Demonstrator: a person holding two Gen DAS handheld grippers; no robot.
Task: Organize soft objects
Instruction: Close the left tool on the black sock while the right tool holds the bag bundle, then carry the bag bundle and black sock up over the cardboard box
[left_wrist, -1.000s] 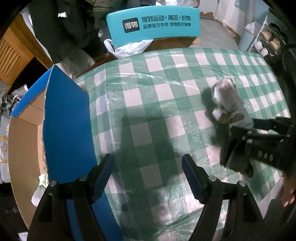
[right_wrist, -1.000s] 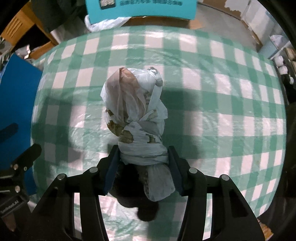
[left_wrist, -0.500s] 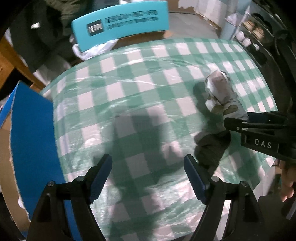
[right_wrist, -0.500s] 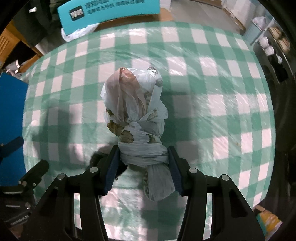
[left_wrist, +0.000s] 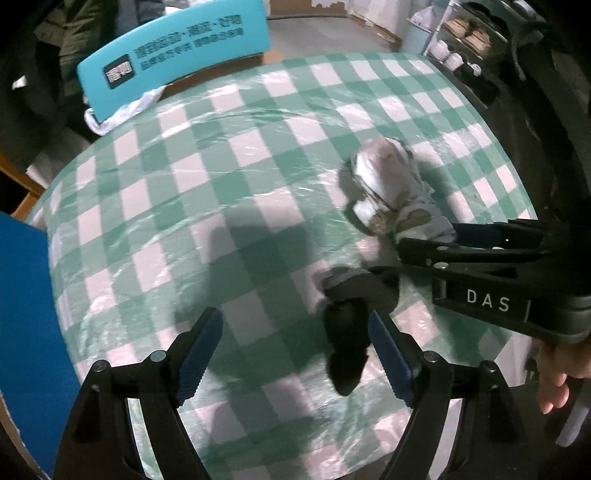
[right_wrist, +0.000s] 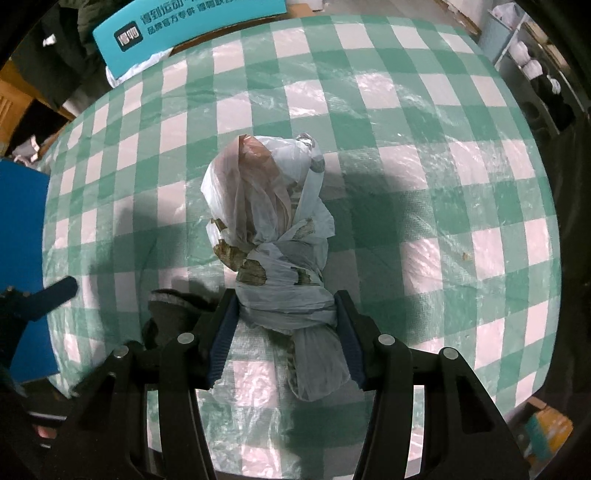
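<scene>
My right gripper (right_wrist: 286, 332) is shut on a knotted white plastic bag bundle (right_wrist: 269, 229) and holds it above the green checked tablecloth (right_wrist: 424, 147). The bundle also shows in the left wrist view (left_wrist: 388, 184), with the right gripper (left_wrist: 424, 240) clamped on its lower end. A dark sock (left_wrist: 347, 332) lies on the cloth just inside the right finger of my left gripper (left_wrist: 295, 347), which is open and empty. In the right wrist view the sock (right_wrist: 173, 314) lies left of my fingers, partly hidden.
A blue cardboard box flap (left_wrist: 22, 314) stands at the table's left edge. A teal sign (left_wrist: 173, 48) and a white bag (left_wrist: 114, 114) sit beyond the far edge. Shelves with white cups (left_wrist: 454, 55) stand at the far right.
The left gripper has swung right, away from the blue box, toward the right gripper; the dark sock now lies by its right finger. The right gripper still holds the bundle.
</scene>
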